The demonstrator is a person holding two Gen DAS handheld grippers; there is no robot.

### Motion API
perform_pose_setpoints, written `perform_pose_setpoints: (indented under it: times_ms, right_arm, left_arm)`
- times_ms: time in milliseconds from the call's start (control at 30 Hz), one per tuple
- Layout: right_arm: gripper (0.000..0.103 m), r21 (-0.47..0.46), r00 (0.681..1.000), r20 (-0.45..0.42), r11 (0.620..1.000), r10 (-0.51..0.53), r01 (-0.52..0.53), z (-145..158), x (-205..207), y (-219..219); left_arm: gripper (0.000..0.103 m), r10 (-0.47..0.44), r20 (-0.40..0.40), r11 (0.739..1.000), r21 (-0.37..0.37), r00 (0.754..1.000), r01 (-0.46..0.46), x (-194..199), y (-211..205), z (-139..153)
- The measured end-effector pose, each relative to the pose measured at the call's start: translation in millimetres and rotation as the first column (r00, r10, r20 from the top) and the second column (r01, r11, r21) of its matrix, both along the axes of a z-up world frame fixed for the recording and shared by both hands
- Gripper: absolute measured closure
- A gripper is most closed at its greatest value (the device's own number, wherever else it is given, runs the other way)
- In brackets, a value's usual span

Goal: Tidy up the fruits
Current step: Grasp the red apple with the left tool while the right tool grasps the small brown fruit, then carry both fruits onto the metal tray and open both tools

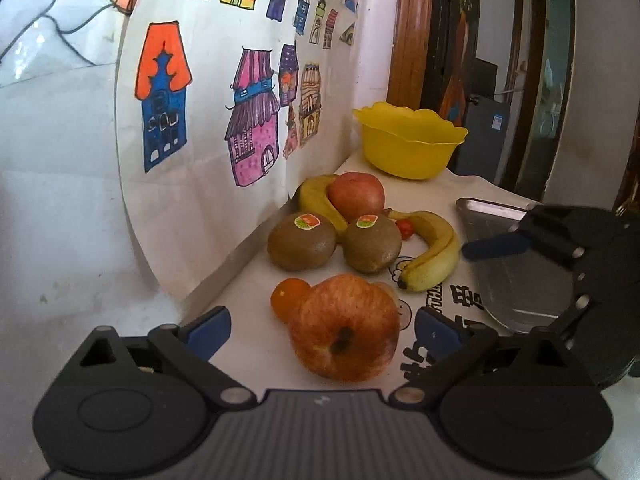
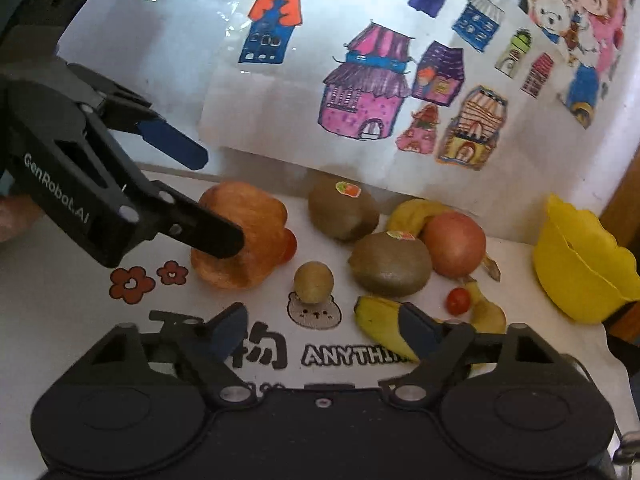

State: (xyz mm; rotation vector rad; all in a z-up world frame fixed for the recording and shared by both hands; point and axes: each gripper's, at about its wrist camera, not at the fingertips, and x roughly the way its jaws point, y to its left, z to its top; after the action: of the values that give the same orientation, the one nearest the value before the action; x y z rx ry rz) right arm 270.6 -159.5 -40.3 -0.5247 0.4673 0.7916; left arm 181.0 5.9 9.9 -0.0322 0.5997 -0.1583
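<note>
- Left gripper (image 1: 322,330): jaws spread wide around the nearest apple (image 1: 346,330), pads not pressing it that I can see; a small orange fruit (image 1: 289,295) touches the apple's far left.
- Right gripper (image 2: 324,330): jaws spread, nothing pinched; its right pad overlaps a banana (image 2: 382,322).
- Ahead of the right jaws: a small kiwi (image 2: 314,282), then two large kiwis (image 2: 390,266), a cherry tomato (image 2: 458,301), a red apple (image 2: 456,249).
- Farthest right: the yellow bowl (image 2: 580,264).
</note>
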Motion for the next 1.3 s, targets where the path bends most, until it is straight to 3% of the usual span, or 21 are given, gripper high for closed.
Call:
perform_pose_setpoints:
  times_ms: [267, 500, 733, 967, 1300]
  right_arm:
    - [0.05, -0.05, 0.997, 0.027, 0.997, 0.066, -0.065, -8, 11, 17]
    - [0.051, -0.036, 0.997, 0.037, 0.997, 0.072, -0.071, -11, 19, 22]
    - [0.05, 0.022, 0.997, 0.017, 0.997, 0.072, -0.072, -14, 27, 19]
    - [0.055, 0.063, 0.996, -0.015, 0.994, 0.092, -0.091, -15, 29, 19]
    - [0.055, 0.143, 0.993, -0.112, 0.989, 0.036, -0.02, -16, 40, 14]
  left_arm:
    - [0.018, -0.001, -0.05, 0.999, -0.035, 0.999, -0.001, 9, -1, -4]
    - [0.029, -0.01, -0.095, 0.997, -0.072, 0.995, 0.003, 18, -3, -10]
    - [0.033, -0.006, -0.111, 0.996, -0.091, 0.994, -0.005, 24, -5, -14]
    - [0.034, 0.017, -0.118, 0.993, -0.115, 0.993, -0.03, 21, 3, -14]
    - [0.034, 0.058, -0.129, 0.992, -0.104, 0.99, -0.072, 7, 22, -10]
